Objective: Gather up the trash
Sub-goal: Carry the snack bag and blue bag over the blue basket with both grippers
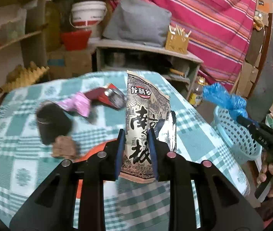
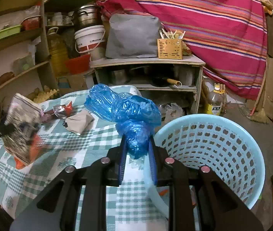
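Left wrist view showed your left gripper (image 1: 136,132) angled down over the checked tablecloth (image 1: 30,169), its pads clamped on an upright printed snack bag (image 1: 146,105) held above the cloth. Your right gripper (image 2: 137,137) also tilted downward, jaws closed around a crumpled blue plastic bag (image 2: 124,107) lifted just beside the rim of the light-blue basket (image 2: 223,144). Other wrappers (image 1: 78,104) lay farther back on the cloth.

A grey bag (image 2: 133,38) and a yellow holder (image 2: 169,48) are seen side by side on a low shelf (image 2: 146,62), a white bucket (image 2: 89,38) stacked to the left, a striped cloth (image 2: 213,19) draped behind, an oil bottle (image 2: 214,101) on the floor.
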Demonstrator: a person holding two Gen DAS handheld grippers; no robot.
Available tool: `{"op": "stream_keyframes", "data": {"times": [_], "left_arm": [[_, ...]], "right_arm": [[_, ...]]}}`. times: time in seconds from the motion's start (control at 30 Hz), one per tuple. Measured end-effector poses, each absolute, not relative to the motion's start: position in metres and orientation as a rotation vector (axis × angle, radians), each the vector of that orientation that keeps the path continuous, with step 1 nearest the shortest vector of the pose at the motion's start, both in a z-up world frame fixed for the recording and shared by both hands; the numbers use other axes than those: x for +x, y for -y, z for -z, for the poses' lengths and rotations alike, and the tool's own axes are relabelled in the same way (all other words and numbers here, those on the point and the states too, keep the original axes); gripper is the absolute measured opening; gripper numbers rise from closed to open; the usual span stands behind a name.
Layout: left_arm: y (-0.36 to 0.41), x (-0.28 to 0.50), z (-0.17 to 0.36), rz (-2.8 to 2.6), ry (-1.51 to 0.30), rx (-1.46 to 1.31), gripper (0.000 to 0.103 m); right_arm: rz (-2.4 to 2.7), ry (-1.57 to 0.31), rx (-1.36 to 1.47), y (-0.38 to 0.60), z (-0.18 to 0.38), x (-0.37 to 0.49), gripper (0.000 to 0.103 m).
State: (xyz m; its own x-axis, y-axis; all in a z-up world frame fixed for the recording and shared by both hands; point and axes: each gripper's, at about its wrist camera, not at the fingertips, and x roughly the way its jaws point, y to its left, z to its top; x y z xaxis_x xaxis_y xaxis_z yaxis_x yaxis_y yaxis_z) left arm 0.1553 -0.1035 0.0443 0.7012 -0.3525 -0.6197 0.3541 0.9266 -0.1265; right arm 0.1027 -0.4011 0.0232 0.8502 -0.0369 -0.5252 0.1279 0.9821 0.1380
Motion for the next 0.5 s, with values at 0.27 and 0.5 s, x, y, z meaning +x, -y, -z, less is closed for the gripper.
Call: {"op": "stream_keyframes", "data": {"times": [0.27,0.5], "left_arm": [[0.145,0.170,-0.009,0.441,-0.773,0.046,0.028],[0.158,0.176,0.004,0.427,-0.797,0.091,0.030]], "right_arm": [[0.094,-0.559,0.175,0.406,-0.020,0.107,0.022],[0.102,-0.562,0.172,0.410,-0.019,0.108,0.022]]}}
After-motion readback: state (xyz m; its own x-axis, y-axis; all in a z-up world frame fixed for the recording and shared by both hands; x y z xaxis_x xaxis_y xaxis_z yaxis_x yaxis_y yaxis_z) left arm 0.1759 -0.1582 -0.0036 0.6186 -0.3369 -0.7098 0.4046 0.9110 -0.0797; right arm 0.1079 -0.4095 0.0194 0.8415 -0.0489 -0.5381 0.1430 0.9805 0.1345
